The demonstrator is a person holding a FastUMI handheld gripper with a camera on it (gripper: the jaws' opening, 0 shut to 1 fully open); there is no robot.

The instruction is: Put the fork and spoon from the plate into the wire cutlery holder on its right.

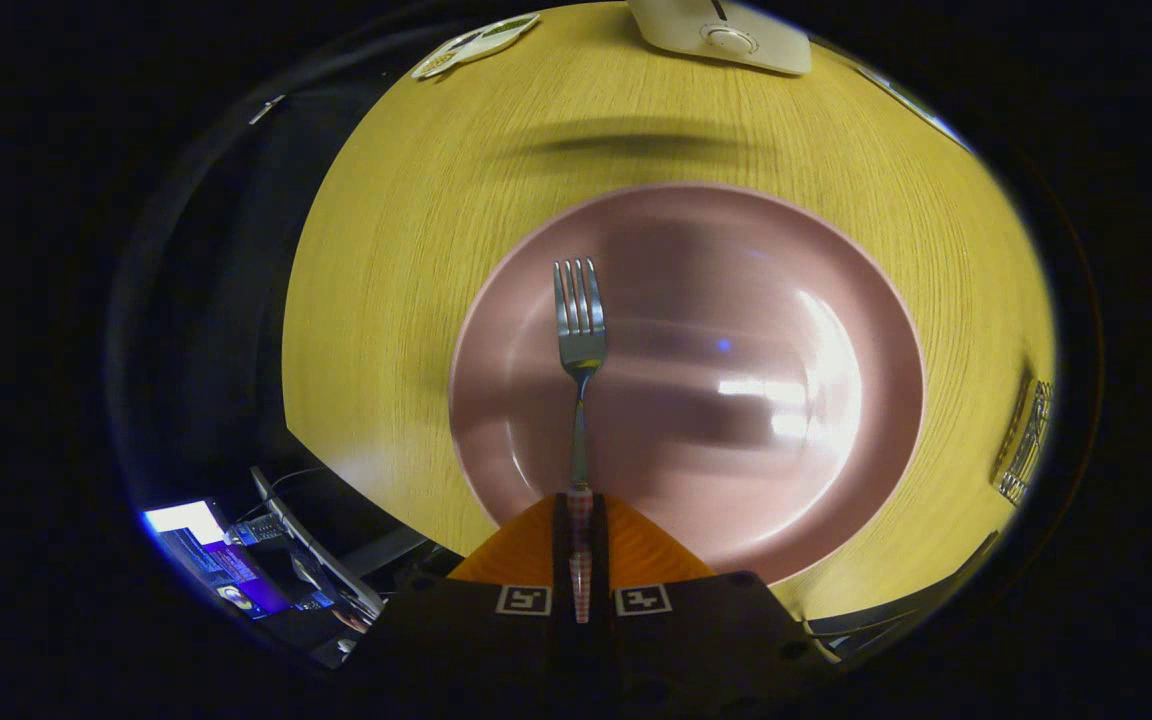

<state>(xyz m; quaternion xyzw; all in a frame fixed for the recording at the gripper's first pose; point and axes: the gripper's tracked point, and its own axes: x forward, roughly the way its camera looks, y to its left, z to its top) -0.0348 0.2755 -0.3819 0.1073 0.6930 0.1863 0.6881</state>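
My gripper [579, 505] is shut on the handle of a silver fork [580, 330], which sticks straight out ahead of the fingers with its tines pointing away. The fork hangs above a pink plate [836, 300] on the yellow wooden table [416, 250]. The plate's bowl under the fork holds nothing that I can see. The wire cutlery holder [1026, 440] stands on the table to the right of the plate, small and partly cut off.
A white device [726, 35] lies at the far side of the table, and a flat white object [476, 42] lies at the far left. Left of the table, lower down, are a lit screen [201, 545] and cables.
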